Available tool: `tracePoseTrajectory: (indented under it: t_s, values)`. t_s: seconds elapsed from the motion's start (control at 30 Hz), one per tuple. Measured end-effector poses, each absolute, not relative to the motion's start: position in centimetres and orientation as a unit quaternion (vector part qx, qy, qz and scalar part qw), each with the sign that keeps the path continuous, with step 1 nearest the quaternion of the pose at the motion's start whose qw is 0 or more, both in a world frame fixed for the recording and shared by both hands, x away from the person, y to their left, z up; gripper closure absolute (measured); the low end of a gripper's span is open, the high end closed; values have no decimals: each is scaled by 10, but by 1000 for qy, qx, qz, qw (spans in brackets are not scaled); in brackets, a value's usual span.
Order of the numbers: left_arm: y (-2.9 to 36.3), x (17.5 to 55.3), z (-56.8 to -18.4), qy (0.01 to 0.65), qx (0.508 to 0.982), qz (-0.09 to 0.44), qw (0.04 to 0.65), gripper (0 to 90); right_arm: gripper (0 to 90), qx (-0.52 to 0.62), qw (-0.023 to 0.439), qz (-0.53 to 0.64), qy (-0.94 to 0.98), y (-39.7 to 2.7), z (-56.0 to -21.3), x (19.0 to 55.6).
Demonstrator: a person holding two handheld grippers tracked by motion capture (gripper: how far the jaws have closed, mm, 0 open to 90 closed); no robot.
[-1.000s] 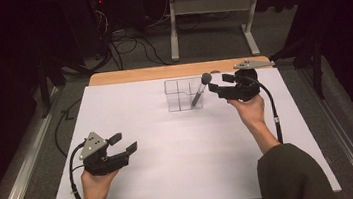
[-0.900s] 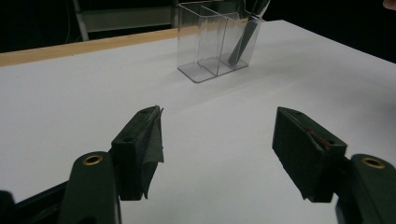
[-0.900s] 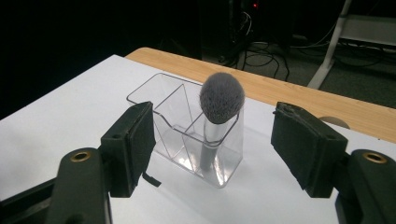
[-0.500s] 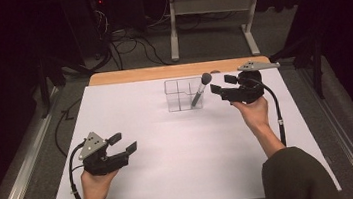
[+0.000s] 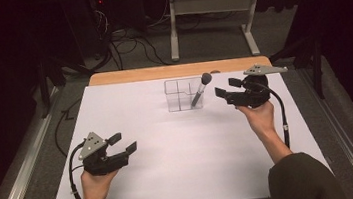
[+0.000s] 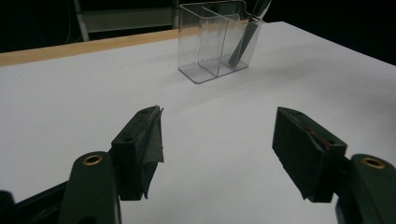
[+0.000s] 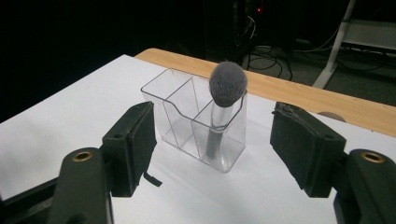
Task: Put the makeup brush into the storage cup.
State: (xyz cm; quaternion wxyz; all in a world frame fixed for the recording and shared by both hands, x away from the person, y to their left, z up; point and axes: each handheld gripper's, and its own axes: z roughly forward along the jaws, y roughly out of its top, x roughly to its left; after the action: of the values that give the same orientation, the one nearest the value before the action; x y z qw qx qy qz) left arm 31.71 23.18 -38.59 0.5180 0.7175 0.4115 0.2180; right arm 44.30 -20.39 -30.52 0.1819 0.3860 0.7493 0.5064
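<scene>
Two grippers are hovering over a white table (image 5: 183, 179), each carried in one of the person's hands. One clear organizer (image 5: 184, 94) is standing toward the far middle of the table, just short of the wooden strip (image 5: 176, 71) running along the far edge. Its inside is divided into compartments, and a makeup brush (image 5: 200, 89) is leaning in the rightmost one, handle down and grey bristle head poking up and to the right above the rim.

Right of the organizer, the right gripper (image 5: 224, 88) is pointing left at it, near but apart from it. Its jaws are standing released, with nothing between the pads. Seen from the right gripper view, the organizer (image 7: 198, 121) is sitting in the gap ahead of the jaws, with the brush (image 7: 223, 102) rising in the compartment nearest that gripper, and the pads are touching neither.

Well apart, at the near left of the table, the left gripper (image 5: 122, 142) is pointing toward the far right. Its jaws are also spread wide and holding nothing, as the left gripper view shows them over bare white table, with the organizer (image 6: 217, 42) far ahead.

A black cable (image 5: 282, 112) is trailing from the right gripper along the person's forearm.
</scene>
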Motion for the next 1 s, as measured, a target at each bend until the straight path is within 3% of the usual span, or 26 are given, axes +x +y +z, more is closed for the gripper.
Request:
tracePoseTrajectory:
  t_s: [1.0]
  values:
    - [231, 317, -386, 413, 717, 216, 519, 333, 336, 380, 175, 516, 747, -221, -311, 417]
